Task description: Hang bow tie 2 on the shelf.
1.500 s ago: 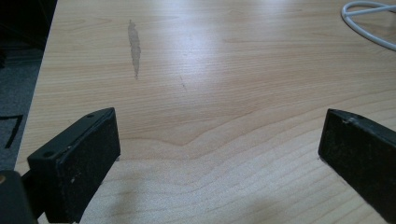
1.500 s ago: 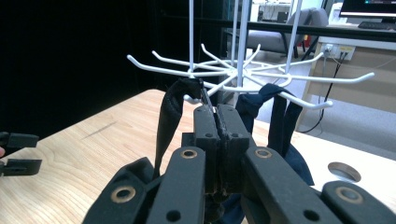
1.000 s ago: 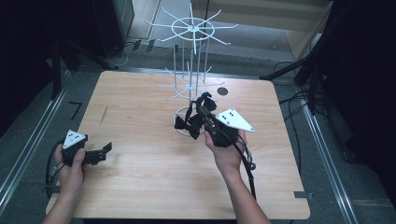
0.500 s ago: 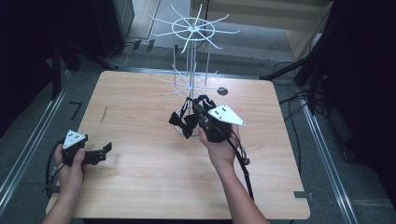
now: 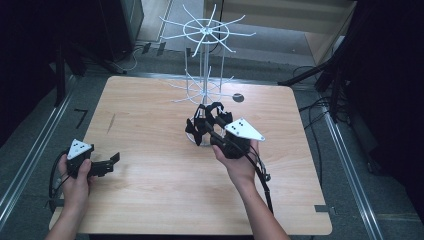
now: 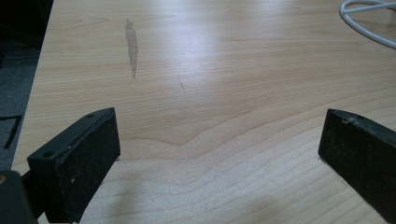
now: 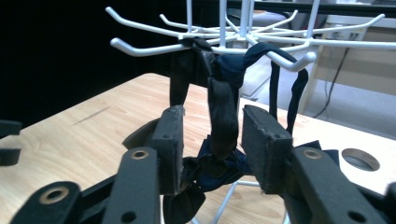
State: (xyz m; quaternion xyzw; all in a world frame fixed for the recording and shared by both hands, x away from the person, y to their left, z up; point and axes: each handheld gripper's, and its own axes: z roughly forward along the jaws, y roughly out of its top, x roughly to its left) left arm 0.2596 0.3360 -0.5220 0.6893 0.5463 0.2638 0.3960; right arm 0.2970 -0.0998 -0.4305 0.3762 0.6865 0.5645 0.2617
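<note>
Left gripper (image 6: pixel 219 154) over bare tabletop, jaws wide apart.

Two black, scuffed rectangular jaw pads rise from the bottom corners, nothing between them. Beneath lies a light wooden table (image 6: pixel 224 70) with visible grain and a narrow grey elongated smear (image 6: pixel 132 46) toward its upper left. A curved white wire loop (image 6: pixel 369 23) rests on the table at the upper right corner. Dark floor shows past the table's left edge.

- Tabletop (image 5: pixel 150 200) evenly lit from overhead; the surroundings fall into darkness.
- Pale glare on tabletop (image 6: pixel 224 42) in left gripper view.
- Near tongs (image 7: pixel 210 149) slightly soft.
</note>
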